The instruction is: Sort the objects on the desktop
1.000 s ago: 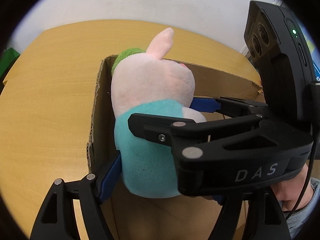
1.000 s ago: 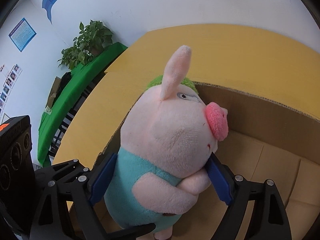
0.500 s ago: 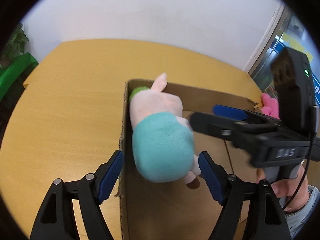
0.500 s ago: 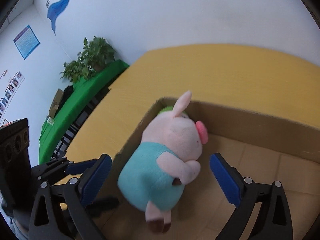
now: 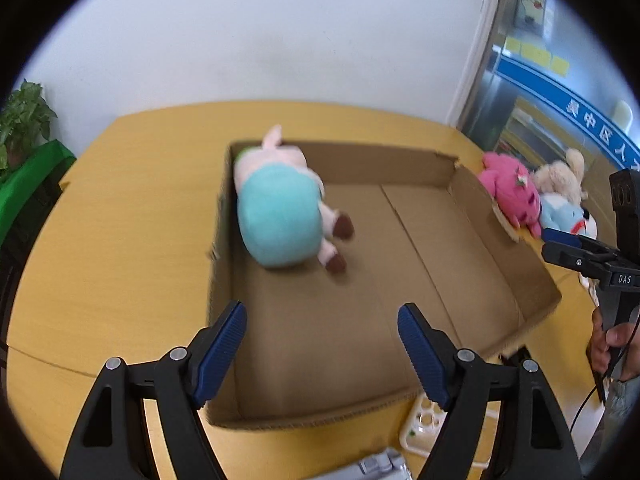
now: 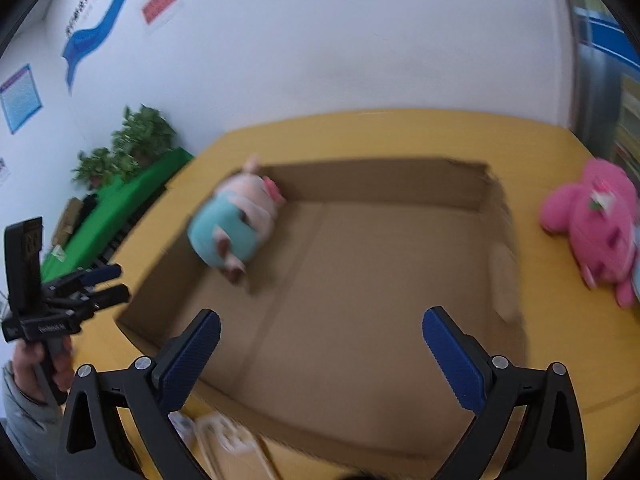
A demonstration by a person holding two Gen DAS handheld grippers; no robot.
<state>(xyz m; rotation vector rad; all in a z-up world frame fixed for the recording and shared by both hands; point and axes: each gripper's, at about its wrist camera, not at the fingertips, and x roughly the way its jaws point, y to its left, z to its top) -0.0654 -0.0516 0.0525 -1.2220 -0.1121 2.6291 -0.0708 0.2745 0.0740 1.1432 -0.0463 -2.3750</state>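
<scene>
Cardboard box holds the pig now, slumped in its far-left corner; my left gripper and right gripper, jaws just widened, are both spread and empty, so the pink toy on the table is next.

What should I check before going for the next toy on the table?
1. Pig plush lies inside the cardboard box, at its far left corner: ok.
2. Left hand-held gripper open, nothing between its pads: ok.
3. Right hand-held gripper has just been opening; now wide and empty: ok.
4. Pink plush on the table outside the box's right wall, unobstructed: ok.
5. Beige plush and blue plush crowd behind it; separable: cannot tell.
</scene>
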